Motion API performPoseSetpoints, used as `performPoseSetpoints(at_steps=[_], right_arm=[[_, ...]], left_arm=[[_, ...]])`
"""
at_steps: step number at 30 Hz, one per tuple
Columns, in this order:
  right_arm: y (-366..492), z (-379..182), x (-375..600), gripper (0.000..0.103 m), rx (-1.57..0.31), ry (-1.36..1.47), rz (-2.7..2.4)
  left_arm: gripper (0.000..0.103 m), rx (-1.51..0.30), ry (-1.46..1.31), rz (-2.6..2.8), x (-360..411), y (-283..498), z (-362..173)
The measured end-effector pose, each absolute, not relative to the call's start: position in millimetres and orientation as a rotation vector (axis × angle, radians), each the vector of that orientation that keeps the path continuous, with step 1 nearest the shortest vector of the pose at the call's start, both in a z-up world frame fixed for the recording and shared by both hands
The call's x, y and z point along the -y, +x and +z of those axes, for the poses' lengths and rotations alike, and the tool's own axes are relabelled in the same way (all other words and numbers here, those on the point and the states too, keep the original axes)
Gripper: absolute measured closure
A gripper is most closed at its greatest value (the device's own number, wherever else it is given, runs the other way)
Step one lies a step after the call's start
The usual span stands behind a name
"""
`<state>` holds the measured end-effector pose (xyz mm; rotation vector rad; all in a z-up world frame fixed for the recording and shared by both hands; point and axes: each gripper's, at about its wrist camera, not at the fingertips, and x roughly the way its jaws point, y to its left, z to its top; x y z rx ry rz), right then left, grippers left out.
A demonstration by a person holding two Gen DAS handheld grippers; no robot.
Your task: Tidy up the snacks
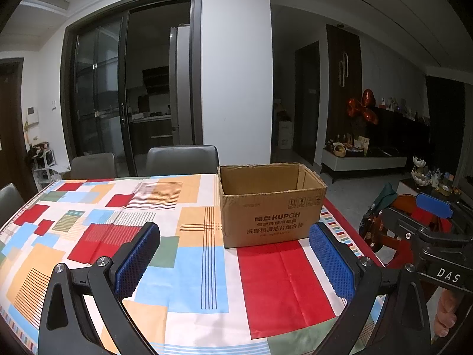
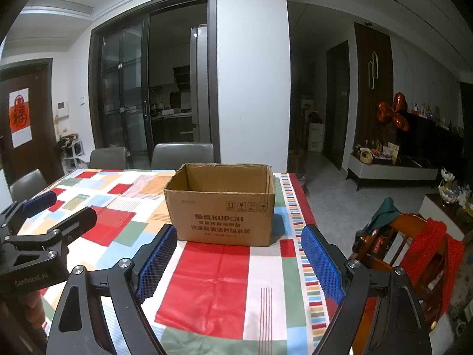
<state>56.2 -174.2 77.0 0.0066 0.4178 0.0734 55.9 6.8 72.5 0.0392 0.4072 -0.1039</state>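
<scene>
At the far left, grey dining chairs (image 2: 108, 157) are standing behind the table, whose patchwork tablecloth (image 1: 88, 236) of red, blue, orange and green blocks is lying bare of any packets.

The left gripper (image 1: 233, 263) is hovering low over the cloth with its blue-padded fingers (image 1: 136, 263) spread wide apart and nothing between them. In the right wrist view it is showing at the left edge, also apart and empty.

Moving toward the middle, an open brown cardboard box (image 2: 221, 204) printed KUPOH is sitting on the cloth near the table's right edge, its flaps missing or folded away. Only the upper inner walls are showing; the floor of the box is hidden, so I cannot tell whether anything is inside.

The right gripper (image 2: 239, 263) is hanging just in front of the box, jaws apart and holding nothing, with the box framed between its blue pads (image 2: 322, 263).

Further right, off the table, a wooden chair (image 2: 393, 245) draped in red cloth (image 2: 428, 254) is standing near the table's corner, and a low cabinet (image 2: 393, 171) with small items is sitting by the far wall.

No snacks are appearing in either view, so I cannot say where they are. The task is looking either not yet begun or at a pause: the box seems the likely container, and everything about fetching and placing snacks appears left to do.
</scene>
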Motion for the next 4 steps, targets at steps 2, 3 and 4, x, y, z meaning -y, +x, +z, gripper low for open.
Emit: performPoseSetpoints(at_steps=[2,3,4], right_arm=[[55.2,76.1,173.3,0.016,-0.419,0.007,0.075],[54.8,75.8,172.8,0.016,-0.421,0.008,0.075],[54.5,75.8,172.2,0.016,-0.422,0.008,0.077]], left_arm=[[0.0,-0.406,0.038,-0.104,-7.2,55.8,72.4],[0.0,-0.406,0.037,-0.104,-7.2,55.9,72.3],[0.0,-0.406,0.037,-0.103,-7.2,55.7,72.2]])
